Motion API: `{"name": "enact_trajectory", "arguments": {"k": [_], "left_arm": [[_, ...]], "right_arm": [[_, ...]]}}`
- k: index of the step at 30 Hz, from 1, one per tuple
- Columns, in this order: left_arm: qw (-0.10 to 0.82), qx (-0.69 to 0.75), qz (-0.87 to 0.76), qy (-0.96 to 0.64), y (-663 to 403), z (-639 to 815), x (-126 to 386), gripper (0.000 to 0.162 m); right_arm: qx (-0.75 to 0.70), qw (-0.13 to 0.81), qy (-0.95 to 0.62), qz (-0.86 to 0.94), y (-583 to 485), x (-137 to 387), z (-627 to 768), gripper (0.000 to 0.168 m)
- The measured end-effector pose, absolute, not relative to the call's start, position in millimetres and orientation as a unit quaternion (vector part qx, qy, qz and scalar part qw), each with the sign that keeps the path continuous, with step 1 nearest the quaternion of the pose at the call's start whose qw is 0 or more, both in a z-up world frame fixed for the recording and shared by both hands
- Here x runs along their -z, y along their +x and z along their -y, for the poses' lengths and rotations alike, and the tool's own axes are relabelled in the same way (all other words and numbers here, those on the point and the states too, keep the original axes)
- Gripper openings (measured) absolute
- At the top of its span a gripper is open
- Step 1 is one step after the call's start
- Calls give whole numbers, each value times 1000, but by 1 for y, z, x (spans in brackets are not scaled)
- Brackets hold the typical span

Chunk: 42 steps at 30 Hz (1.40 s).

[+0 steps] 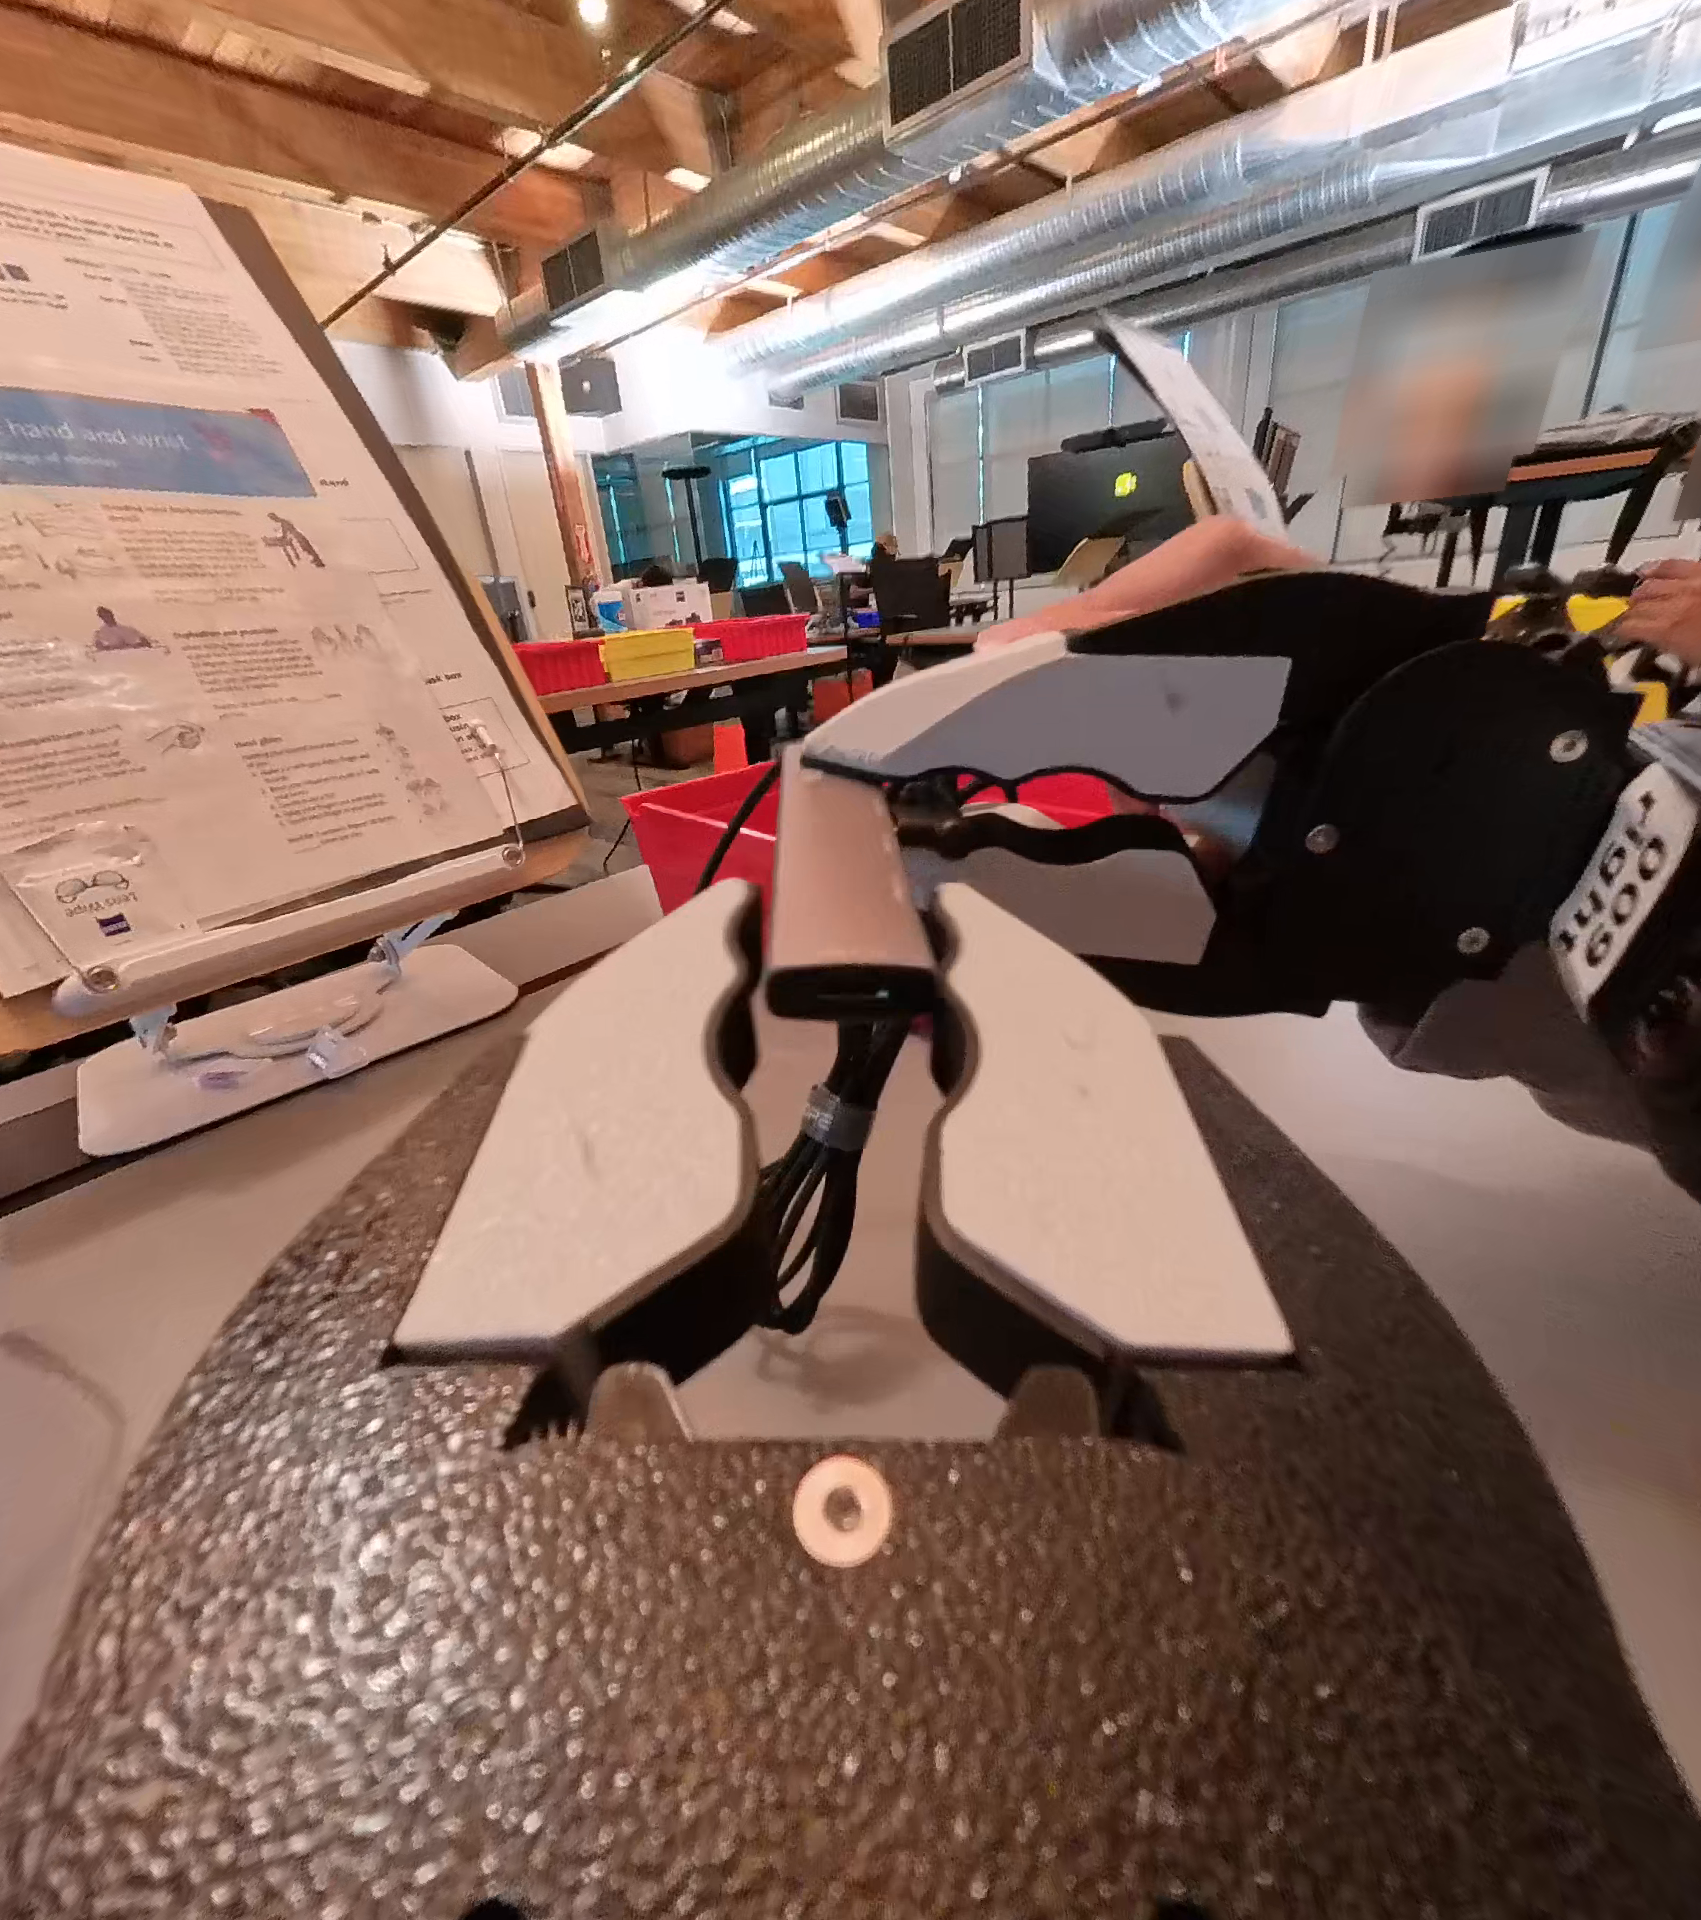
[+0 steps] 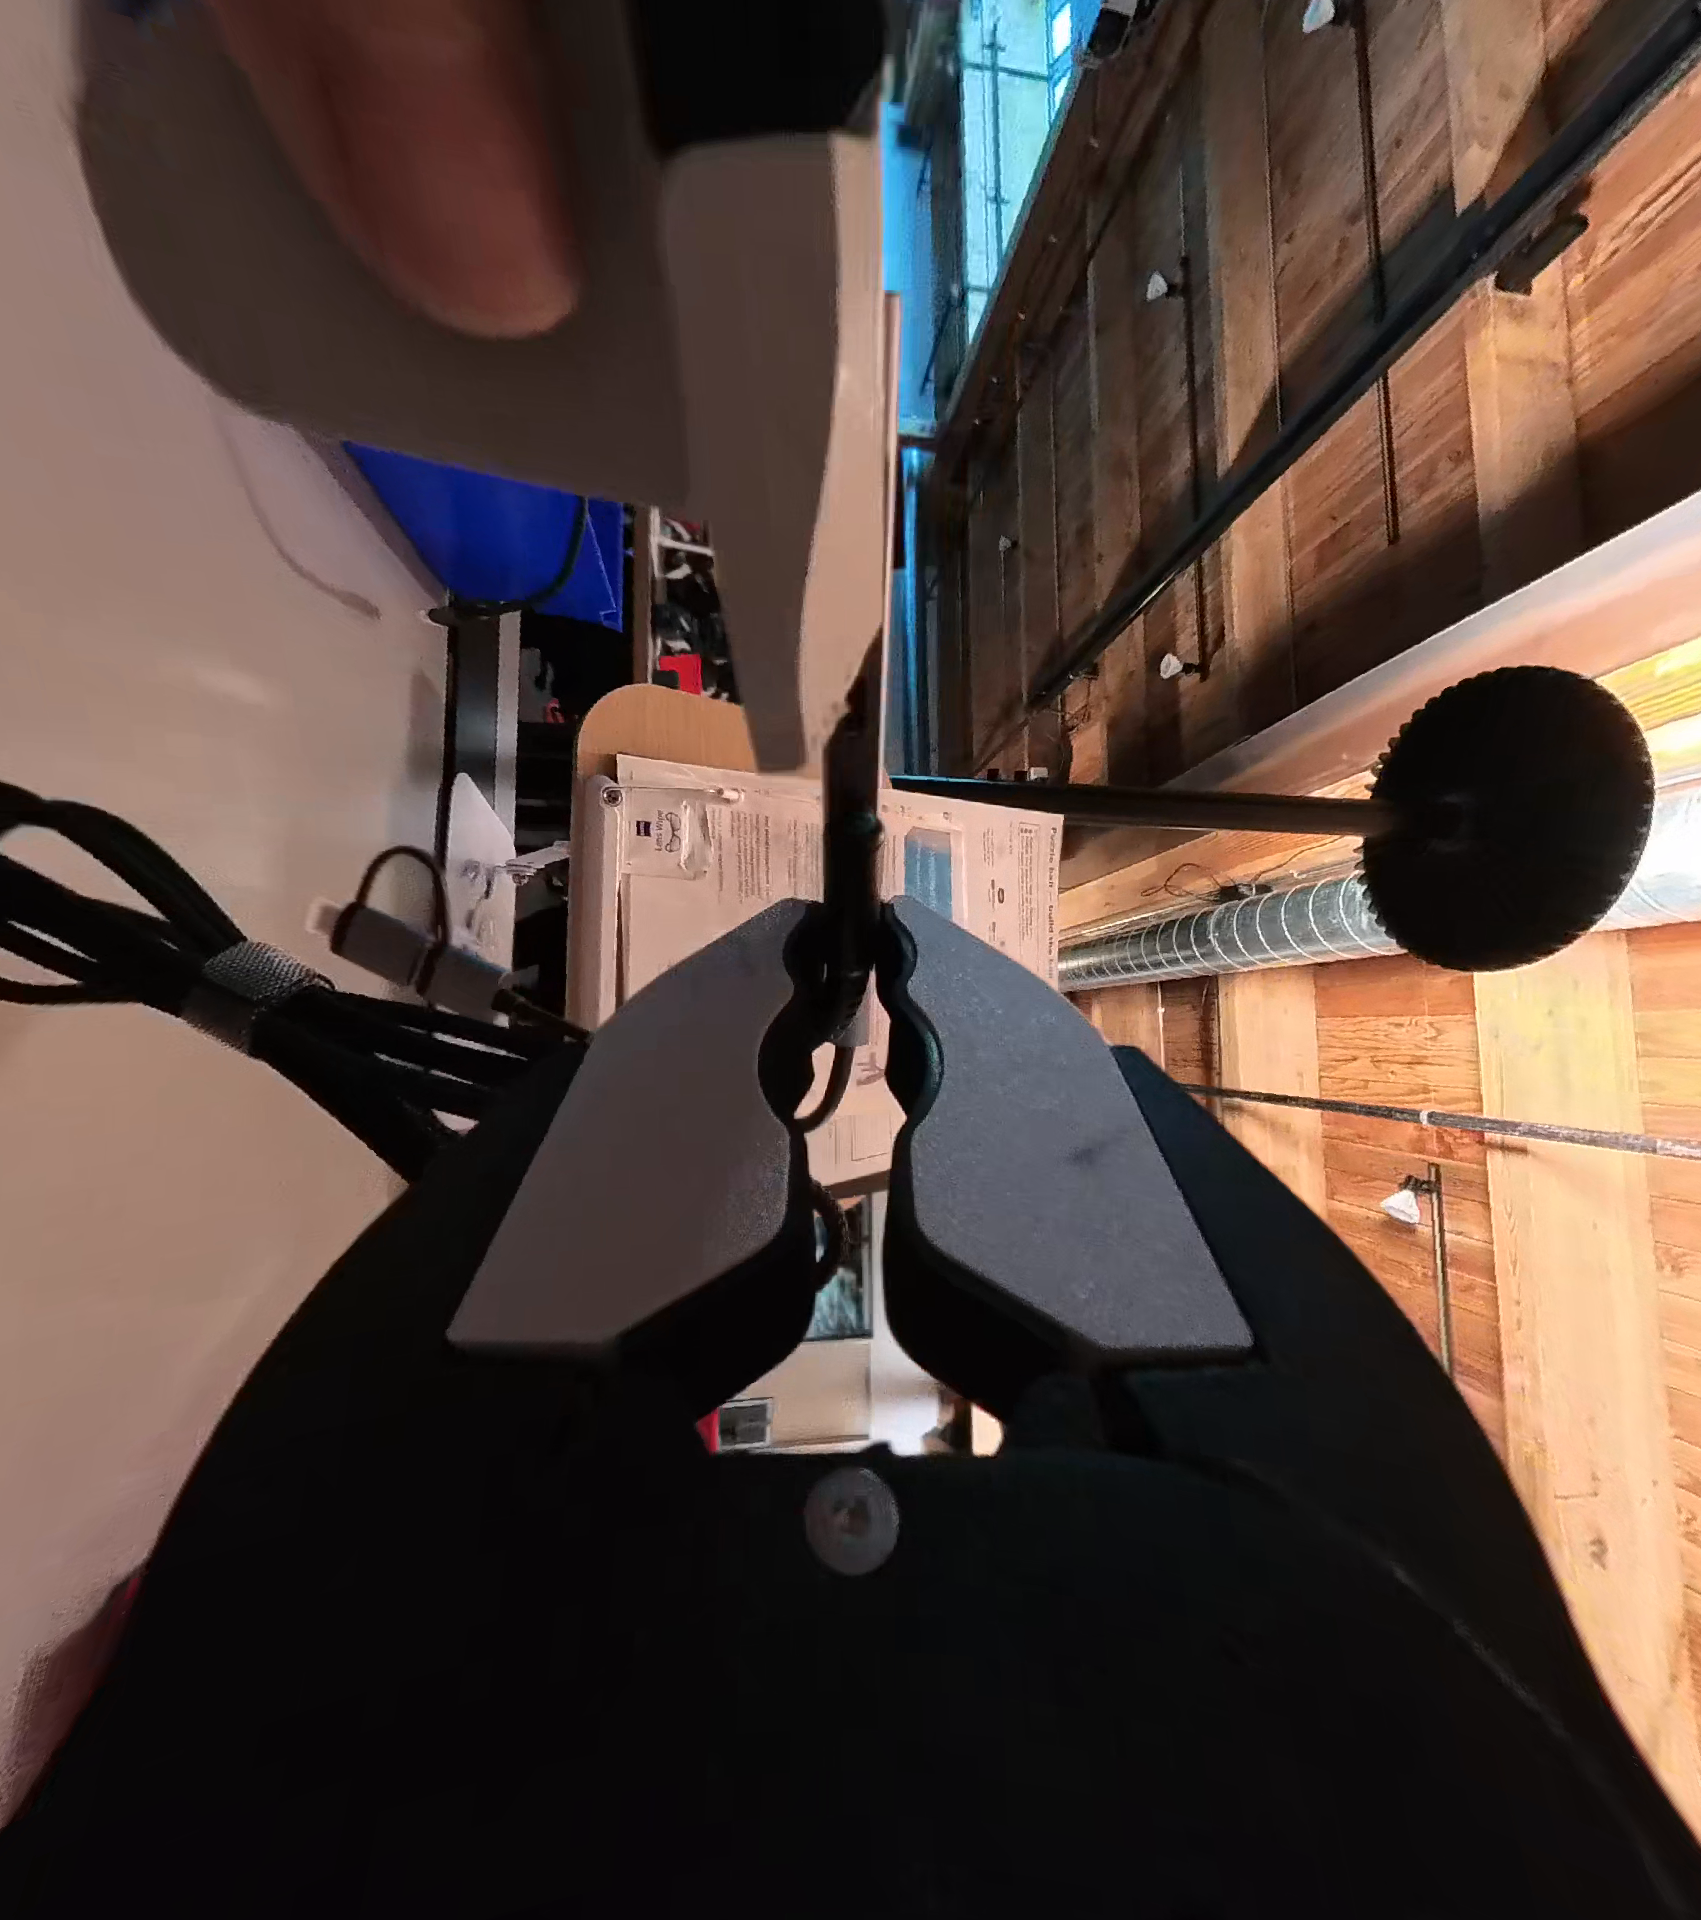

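Note:
My left gripper (image 1: pixel 846 909) is shut on a slim grey metal hub (image 1: pixel 838 842), held above a pale table (image 1: pixel 1448 1195). A strapped bundle of black cables (image 1: pixel 825 1132) hangs under the hub between my white fingers (image 1: pixel 607 1122). My right gripper (image 1: pixel 856 795) reaches in from the right to the hub's far end. In the right wrist view my right gripper (image 2: pixel 851 920) is shut on a black cable plug (image 2: pixel 851 852) at the tip of the hub (image 2: pixel 794 499). The cable bundle (image 2: pixel 243 987) lies to its left.
A tilted document stand with printed sheets (image 1: pixel 150 571) stands at the left on a white base; it also shows in the right wrist view (image 2: pixel 711 862). A red bin (image 1: pixel 690 842) sits behind the hub. A second small adapter (image 2: pixel 399 940) lies on the table. A black round knob on a rod (image 2: pixel 1511 821) is at the right.

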State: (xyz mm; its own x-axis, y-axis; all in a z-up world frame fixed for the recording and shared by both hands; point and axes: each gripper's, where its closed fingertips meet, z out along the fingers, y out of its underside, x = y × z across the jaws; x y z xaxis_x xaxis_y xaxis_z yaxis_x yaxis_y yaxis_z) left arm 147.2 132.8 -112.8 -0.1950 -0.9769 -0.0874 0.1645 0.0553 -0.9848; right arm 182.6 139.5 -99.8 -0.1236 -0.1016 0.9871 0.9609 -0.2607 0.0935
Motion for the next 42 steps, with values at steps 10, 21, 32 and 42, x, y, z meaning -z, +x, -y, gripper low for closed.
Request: {"name": "enact_trajectory", "arguments": {"k": [10,21,32,42], "left_arm": [[522,554,-524,-382,146,-133,112,32],[528,546,-521,-391,148,-135,119,26],[537,531,-517,-403,151,-137,123,26],[507,544,-514,-428,151,-143,130,26]], "right_arm": [[634,402,-473,461,182,103,-140,9],[628,400,-482,461,182,103,-141,9],[618,402,-494,461,183,106,-142,9],[582,422,-528,452,185,115,-148,17]]}}
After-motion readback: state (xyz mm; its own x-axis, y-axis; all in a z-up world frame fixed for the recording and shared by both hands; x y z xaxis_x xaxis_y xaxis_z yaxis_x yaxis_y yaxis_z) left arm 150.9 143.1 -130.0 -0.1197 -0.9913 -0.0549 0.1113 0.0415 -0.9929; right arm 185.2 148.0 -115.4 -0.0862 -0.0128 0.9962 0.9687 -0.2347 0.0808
